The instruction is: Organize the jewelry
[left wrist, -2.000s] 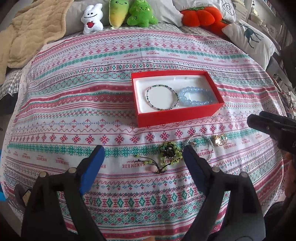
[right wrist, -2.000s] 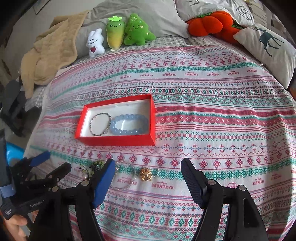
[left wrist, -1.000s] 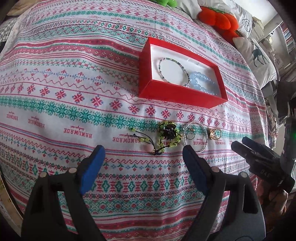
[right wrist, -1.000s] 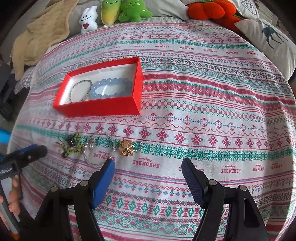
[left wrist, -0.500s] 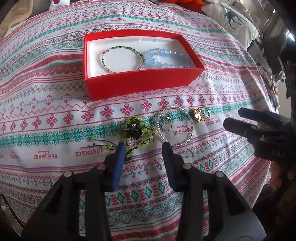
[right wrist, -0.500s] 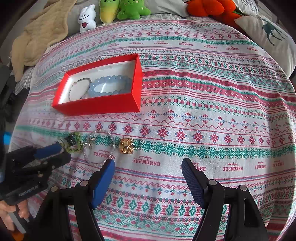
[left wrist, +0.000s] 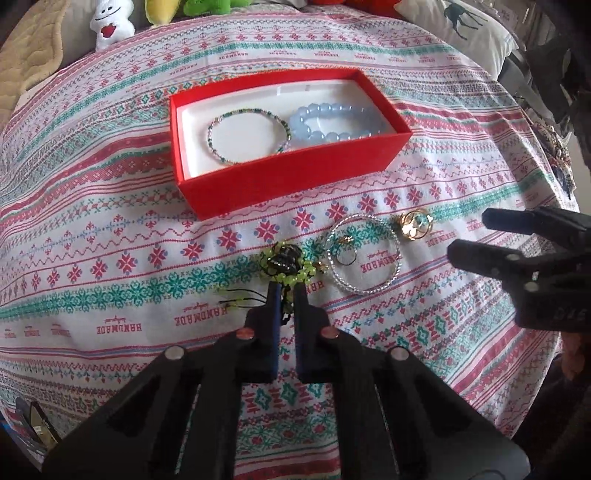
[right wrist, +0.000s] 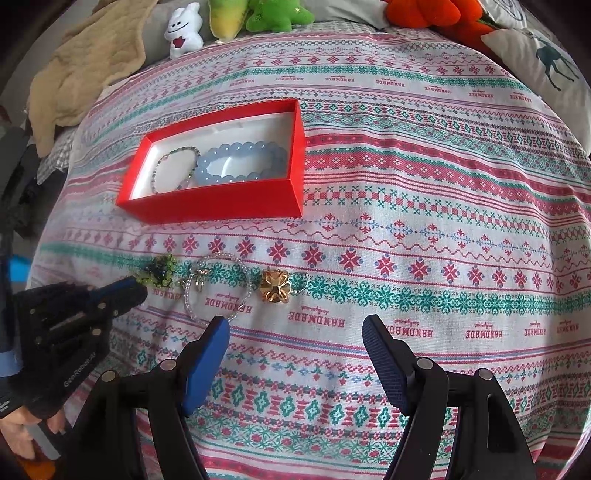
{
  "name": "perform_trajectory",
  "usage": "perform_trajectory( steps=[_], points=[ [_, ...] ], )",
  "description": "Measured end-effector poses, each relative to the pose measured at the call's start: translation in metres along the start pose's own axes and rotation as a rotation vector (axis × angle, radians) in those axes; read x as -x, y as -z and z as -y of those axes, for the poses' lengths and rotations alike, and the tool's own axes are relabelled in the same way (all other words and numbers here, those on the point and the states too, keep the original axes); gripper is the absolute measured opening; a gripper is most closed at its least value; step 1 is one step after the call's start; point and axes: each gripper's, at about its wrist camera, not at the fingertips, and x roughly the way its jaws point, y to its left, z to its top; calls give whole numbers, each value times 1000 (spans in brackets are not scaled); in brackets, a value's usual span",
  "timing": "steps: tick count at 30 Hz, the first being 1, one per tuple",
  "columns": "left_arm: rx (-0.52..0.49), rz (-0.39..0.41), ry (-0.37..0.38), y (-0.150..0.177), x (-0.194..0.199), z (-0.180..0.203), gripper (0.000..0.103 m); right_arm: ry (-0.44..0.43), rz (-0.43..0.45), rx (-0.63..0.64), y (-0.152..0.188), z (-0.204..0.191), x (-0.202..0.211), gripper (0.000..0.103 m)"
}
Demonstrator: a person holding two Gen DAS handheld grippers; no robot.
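Observation:
A red box [left wrist: 295, 182] [right wrist: 221, 203] on the bed holds a thin beaded bracelet [left wrist: 247, 134] and a pale blue bead bracelet [left wrist: 332, 122]. In front of it lie a green bead bracelet with black cords [left wrist: 286, 264] [right wrist: 159, 271], a clear bead bracelet [left wrist: 364, 254] [right wrist: 218, 288] with a small ring [left wrist: 345, 251] inside it, and a gold flower piece [left wrist: 415, 225] [right wrist: 275, 286]. My left gripper [left wrist: 286, 291] [right wrist: 127, 288] is shut on the green bracelet's near edge. My right gripper [right wrist: 295, 332] [left wrist: 476, 236] is open, just in front of the gold piece.
The patterned bedspread [right wrist: 424, 221] covers the bed. Plush toys [right wrist: 184, 29] and an orange plush [right wrist: 436, 14] line the far edge, with a deer pillow [right wrist: 546, 62] at the right and a tan blanket [right wrist: 81, 66] at the left.
My left gripper has moved in to the green bracelet and closed from wide open to shut on it. My right gripper stays open and has barely moved.

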Motion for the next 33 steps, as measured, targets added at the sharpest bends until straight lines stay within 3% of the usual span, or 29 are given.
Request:
perform_trajectory(
  steps=[13, 17, 20, 24, 29, 33],
  points=[
    [62, 130, 65, 6, 53, -22, 7, -95, -59, -9, -4, -26, -19, 76],
    [83, 134, 74, 6, 54, -28, 7, -118, -77, -18, -5, -36, -28, 74],
    [125, 90, 73, 8, 41, -40, 7, -121, -93, -30, -6, -41, -39, 70],
    [226, 1, 56, 11, 13, -63, 7, -125, -114, -65, -9, -44, -54, 61],
    [289, -37, -78, 15, 2, -87, 7, -88, -80, -67, -16, -52, -62, 48],
    [334, -21, -38, 18, 9, -99, 13, -59, -57, -44, -19, -59, -65, 28]
  ],
)
